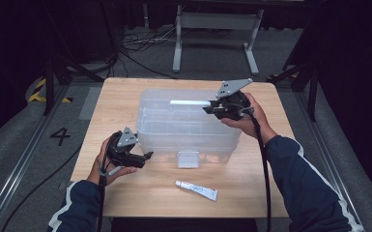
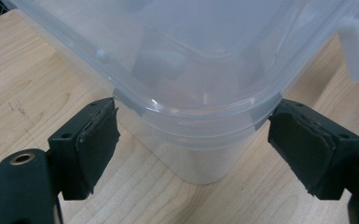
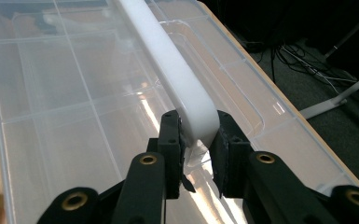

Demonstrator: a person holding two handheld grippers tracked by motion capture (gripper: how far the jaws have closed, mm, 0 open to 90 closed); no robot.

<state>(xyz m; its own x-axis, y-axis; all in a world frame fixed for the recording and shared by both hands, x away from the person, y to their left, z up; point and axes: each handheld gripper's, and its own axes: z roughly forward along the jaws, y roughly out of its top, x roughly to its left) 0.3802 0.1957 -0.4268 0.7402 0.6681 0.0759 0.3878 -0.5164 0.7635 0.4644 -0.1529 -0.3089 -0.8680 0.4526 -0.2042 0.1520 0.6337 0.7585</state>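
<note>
the right gripper has its fingers closed on the end of the white carrying handle of the clear plastic storage box, which sits at the centre of the high view on the wooden table. the bite looks shallow, right at the handle's rounded end, so a pull could let the smooth plastic slide out from between the pads. if the handle is lifted with the front latch undone, the lid could come up alone or the box could tip.

the left gripper, at the lower left of the high view, has its fingers wide apart on either side of the box's near corner, the pads just off the rim and holding nothing. closing there, they could skid off the rounded corner and push the box across the table.

the right hand reaches in from the right, its gripper pointing left over the lid. the left hand lies low, pointing right. a white tube lies apart, near the front edge.
</note>
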